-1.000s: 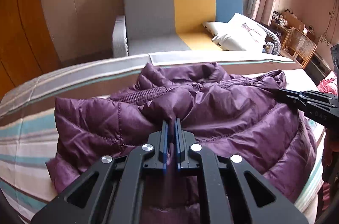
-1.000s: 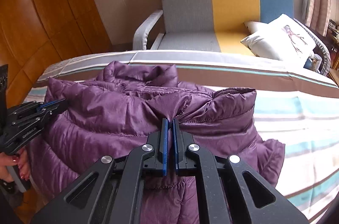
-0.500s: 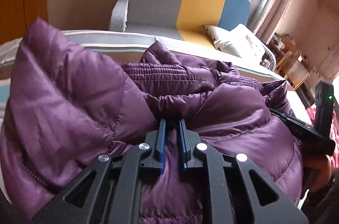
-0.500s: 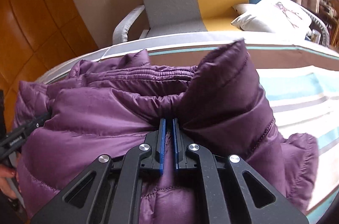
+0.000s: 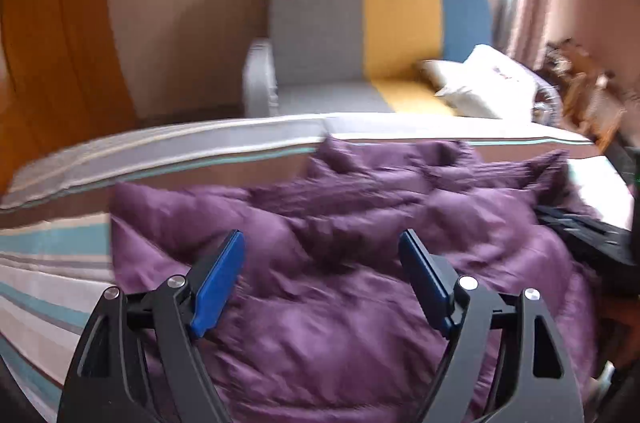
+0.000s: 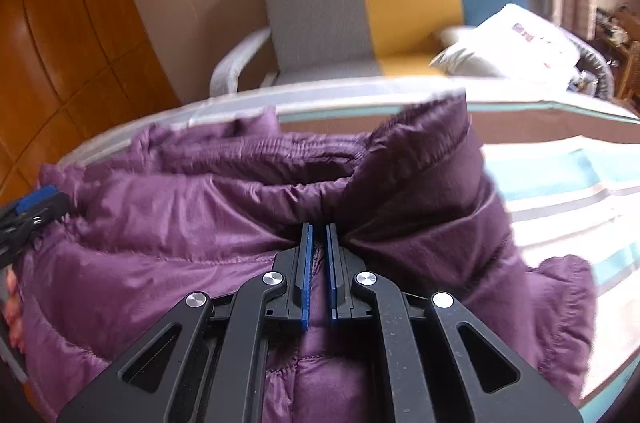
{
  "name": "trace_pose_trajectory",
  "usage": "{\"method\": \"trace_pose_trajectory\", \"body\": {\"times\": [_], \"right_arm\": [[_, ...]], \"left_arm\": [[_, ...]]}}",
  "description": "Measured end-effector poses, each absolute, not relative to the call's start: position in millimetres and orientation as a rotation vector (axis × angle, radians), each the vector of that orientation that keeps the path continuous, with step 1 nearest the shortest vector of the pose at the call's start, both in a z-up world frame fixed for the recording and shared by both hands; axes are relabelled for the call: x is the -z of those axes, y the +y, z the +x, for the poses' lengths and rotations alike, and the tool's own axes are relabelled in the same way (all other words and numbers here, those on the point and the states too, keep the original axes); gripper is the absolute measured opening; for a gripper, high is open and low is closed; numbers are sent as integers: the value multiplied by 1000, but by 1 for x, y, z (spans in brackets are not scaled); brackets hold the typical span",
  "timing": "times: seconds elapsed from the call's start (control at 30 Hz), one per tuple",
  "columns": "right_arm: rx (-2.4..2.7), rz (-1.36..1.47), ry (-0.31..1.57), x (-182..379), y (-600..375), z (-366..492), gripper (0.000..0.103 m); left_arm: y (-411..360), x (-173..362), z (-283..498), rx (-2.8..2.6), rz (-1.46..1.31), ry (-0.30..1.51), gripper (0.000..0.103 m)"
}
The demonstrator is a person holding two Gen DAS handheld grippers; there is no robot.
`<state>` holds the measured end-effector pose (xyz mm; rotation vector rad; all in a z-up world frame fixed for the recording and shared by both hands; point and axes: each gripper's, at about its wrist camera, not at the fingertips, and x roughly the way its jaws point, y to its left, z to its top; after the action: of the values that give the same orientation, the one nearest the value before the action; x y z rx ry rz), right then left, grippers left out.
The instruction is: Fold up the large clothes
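A purple quilted down jacket (image 5: 360, 263) lies bunched on the striped bed (image 5: 56, 255). My left gripper (image 5: 322, 247) hangs just above it, its jaws opening wide, nothing pressed between the blue pads (image 5: 218, 283). In the right wrist view the same jacket (image 6: 160, 223) is pinched at a gathered fold by my right gripper (image 6: 319, 227), shut on the fabric; a raised flap (image 6: 432, 159) stands to its right. The left gripper (image 6: 32, 207) shows at that view's left edge, and the right gripper (image 5: 588, 235) at the left view's right edge.
Beyond the bed stands a grey, yellow and blue sofa (image 5: 360, 23) with white pillows (image 5: 480, 87). Orange wood panelling (image 5: 60, 43) covers the left wall. Curtains and a bright window are at the back. A wicker chair and clutter (image 5: 592, 91) sit far right.
My left gripper has let go of the jacket fold and spread its jaws; the fabric has dropped flat onto the bed. The right gripper has sunk a little, still pinching its fold.
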<state>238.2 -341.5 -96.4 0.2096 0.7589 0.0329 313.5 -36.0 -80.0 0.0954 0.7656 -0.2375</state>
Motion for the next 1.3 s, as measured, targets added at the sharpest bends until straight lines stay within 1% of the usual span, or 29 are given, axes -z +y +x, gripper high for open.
{"method": "trace_pose_trajectory", "body": {"times": [0.1, 0.17, 0.23, 0.37, 0.47, 0.67, 0.7, 0.77, 0.87, 1.0, 1.17, 1.3], "right_arm": [[28, 259, 723, 93, -355, 231, 5], [49, 299, 751, 98, -363, 234, 5], [64, 301, 780, 100, -365, 241, 5], [126, 188, 856, 104, -349, 256, 5], [169, 109, 865, 107, -342, 260, 5], [188, 72, 859, 110, -338, 262, 5], [188, 73, 858, 110, -339, 260, 5], [191, 68, 856, 109, -339, 259, 5], [197, 60, 852, 108, -339, 258, 5], [202, 54, 851, 108, -334, 259, 5], [192, 66, 858, 107, -334, 258, 5], [170, 88, 854, 91, -340, 248, 5]], "left_arm": [[-17, 91, 334, 157, 44, 835, 79], [-8, 97, 341, 140, 23, 856, 79], [-4, 104, 346, 153, 13, 858, 82], [-3, 119, 355, 171, -1, 876, 86], [-2, 126, 361, 184, -17, 889, 88], [0, 114, 336, 140, 26, 856, 88], [7, 109, 325, 107, 34, 832, 89], [22, 102, 306, 22, 37, 791, 95], [49, 101, 290, -101, 10, 761, 97], [73, 136, 306, -66, -100, 887, 101], [66, 139, 308, -83, -55, 882, 101], [63, 135, 297, -76, -75, 893, 101]]}}
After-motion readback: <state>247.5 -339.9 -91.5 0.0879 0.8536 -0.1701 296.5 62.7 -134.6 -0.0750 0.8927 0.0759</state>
